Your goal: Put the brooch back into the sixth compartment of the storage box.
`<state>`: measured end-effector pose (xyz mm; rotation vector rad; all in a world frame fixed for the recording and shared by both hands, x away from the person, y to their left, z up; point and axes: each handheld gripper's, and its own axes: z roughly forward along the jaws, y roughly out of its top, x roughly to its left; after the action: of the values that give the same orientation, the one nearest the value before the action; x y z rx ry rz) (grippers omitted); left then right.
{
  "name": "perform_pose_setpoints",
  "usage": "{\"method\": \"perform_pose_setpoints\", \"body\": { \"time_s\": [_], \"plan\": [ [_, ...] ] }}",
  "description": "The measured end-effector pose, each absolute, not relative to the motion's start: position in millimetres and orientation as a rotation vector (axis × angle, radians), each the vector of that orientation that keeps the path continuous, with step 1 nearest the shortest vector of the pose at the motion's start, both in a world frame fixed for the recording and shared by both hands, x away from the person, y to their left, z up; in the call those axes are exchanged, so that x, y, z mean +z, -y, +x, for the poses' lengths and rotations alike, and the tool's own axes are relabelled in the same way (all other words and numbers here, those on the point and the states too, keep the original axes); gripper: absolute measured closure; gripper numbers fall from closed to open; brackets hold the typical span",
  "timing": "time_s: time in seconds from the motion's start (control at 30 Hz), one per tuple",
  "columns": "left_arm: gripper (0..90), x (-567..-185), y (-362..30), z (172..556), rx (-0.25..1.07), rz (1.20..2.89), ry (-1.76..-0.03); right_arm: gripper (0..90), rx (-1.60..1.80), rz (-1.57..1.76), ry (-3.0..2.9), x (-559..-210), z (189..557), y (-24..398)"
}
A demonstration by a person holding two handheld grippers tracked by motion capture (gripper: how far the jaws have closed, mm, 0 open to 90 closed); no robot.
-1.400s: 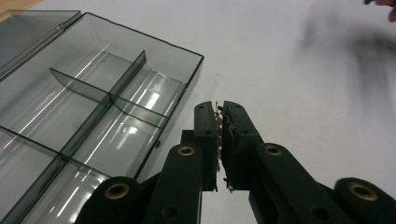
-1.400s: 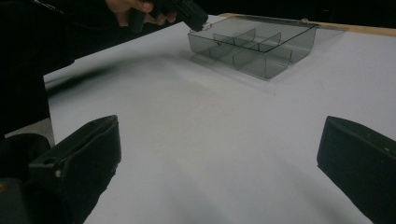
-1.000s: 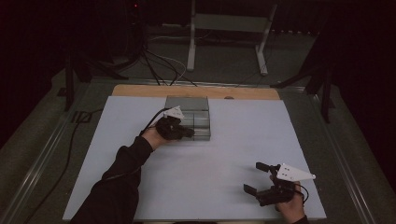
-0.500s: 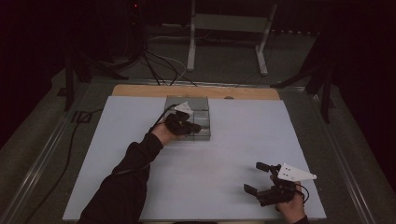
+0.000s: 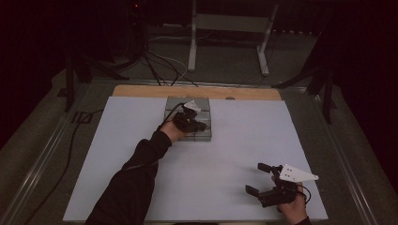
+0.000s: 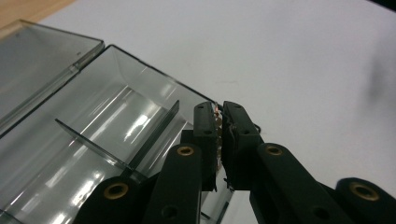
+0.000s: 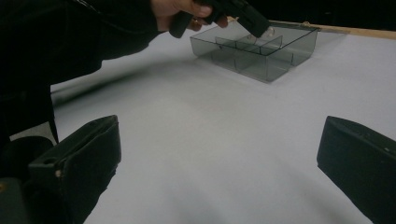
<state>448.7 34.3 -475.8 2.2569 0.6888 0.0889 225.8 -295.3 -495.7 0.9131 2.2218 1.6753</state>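
Over clear divided box [image 5: 188,123], left gripper [image 6: 219,122] pinching something tiny, perhaps

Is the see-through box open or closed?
Open. The clear box has its lid folded back flat on the table beside it, and the dividers inside are uncovered. The left gripper is over its edge.

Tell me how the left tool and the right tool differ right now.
The left tool has its jaws shut, while the right tool stands wide open. The left tool reaches over the clear divided box at the far middle of the table; the right tool sits at the near right, away from the box. Both are black and hand-held.
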Motion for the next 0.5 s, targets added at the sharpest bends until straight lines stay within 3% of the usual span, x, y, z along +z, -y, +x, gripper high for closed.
{"method": "perform_pose_setpoints", "body": {
  "time_s": [0.37, 0.5],
  "plan": [
    [86.4, -476.0, -25.8, 451.6, 0.096, 2.271, -0.745, 0.0, 1.674, 0.913, -2.22, -495.7, 225.9, 296.0],
    [77.6, -475.4, -24.9, 451.5, 0.11, 2.283, -0.771, 0.0, 1.673, 0.913, -2.222, -495.7, 225.8, 296.0]
  ]
}}
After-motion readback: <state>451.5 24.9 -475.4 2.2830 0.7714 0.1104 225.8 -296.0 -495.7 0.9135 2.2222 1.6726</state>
